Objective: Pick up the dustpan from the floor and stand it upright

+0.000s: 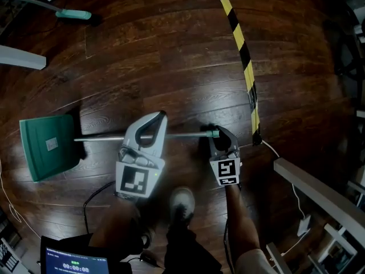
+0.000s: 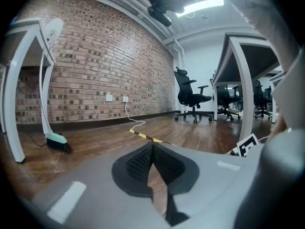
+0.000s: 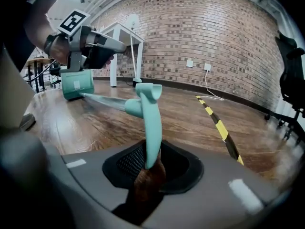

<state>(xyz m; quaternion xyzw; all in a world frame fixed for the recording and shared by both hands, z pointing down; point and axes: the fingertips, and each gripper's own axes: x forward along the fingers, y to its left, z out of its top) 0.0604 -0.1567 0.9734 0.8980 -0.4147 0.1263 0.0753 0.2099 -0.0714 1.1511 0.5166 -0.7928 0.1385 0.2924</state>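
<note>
The green dustpan (image 1: 48, 147) lies flat on the dark wood floor at the left. Its long metal handle (image 1: 102, 137) runs right to a teal end grip (image 1: 214, 134). My right gripper (image 1: 217, 132) is shut on that grip; in the right gripper view the teal grip (image 3: 151, 123) stands between the pads of the right gripper (image 3: 151, 154), and the pan (image 3: 76, 85) lies far off. My left gripper (image 1: 161, 116) hovers over the middle of the handle. In its own view the left gripper (image 2: 152, 149) is shut with nothing between its pads.
A yellow-and-black tape strip (image 1: 242, 50) crosses the floor at the right. A broom with a teal head (image 1: 73, 14) lies at the far left by white desk legs (image 1: 23, 57). A white desk (image 1: 319, 193) stands at the right. My shoe (image 1: 182, 201) and a screen (image 1: 77, 262) are below.
</note>
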